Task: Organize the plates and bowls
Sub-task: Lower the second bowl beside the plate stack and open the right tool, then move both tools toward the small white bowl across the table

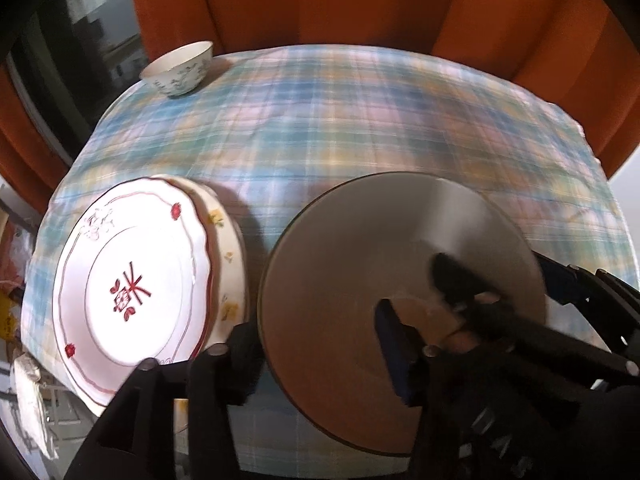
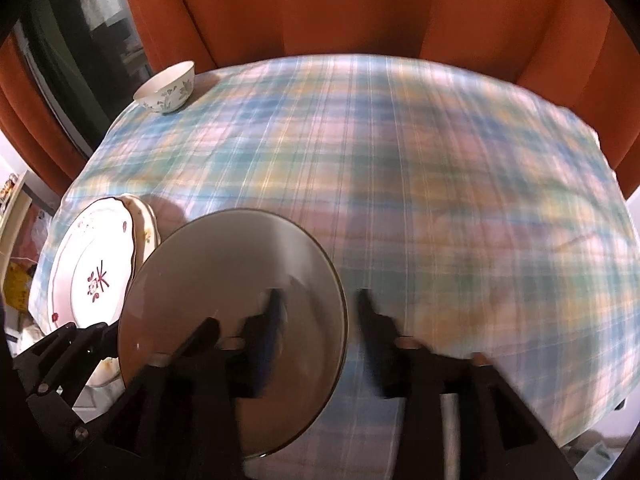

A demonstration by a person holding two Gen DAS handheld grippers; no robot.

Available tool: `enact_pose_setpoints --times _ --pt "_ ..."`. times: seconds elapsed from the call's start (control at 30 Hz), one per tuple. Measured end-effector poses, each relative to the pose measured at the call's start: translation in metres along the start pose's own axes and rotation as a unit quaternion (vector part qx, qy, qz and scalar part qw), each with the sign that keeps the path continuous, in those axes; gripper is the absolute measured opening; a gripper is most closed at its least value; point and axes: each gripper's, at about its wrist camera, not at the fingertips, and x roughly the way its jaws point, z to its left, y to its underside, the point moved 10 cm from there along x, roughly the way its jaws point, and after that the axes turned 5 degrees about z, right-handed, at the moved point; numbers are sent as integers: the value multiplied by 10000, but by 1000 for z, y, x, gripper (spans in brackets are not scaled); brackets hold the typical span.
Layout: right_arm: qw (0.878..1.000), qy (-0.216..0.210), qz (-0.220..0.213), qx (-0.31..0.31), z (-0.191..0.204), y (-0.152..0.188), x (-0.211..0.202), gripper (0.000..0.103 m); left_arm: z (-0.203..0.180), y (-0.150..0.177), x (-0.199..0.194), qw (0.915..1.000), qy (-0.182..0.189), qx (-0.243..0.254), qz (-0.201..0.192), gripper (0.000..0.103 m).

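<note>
Grey plate [image 2: 224, 280] just set lower centre; both grippers, left [image 1: 316, 340] and right [image 2: 320, 320], jaws apart, straddling its rim. Next: fetch bowl [image 2: 166, 88] upper left.

No readable text, labels, brands or numbers in either view. Only sign-like mark: red painted motif, flower-ish with radiating strokes, centre of the white plate [image 1: 132, 276], lower left of frame; not letters. Same plate in the right wrist view [image 2: 94, 268], left edge, motif purplish there. Yellow item at far left edge [image 2: 16, 290] may carry print, too blurred to read.
</note>
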Motion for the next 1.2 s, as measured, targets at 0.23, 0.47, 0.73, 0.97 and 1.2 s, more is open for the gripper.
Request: enact_pose_setpoints --times 0.23,0.47,0.73,0.97,1.2 --pt "9999 34 -122 92 7 -6 -13 73 3 -11 -13 9994 248 181 -169 79" --pt "9991 146 -290 286 23 -22 -28 73 26 -31 -34 9981 302 318 -436 79" --pt "9968 400 -444 528 50 -42 -41 73 58 -50 -48 9962 450 512 -547 79" --pt "9948 563 -674 522 91 -68 -56 73 103 -70 -66 9943 588 459 -762 79" --pt "9928 780 -746 517 134 -90 -54 73 156 -90 -68 9946 350 487 -845 79"
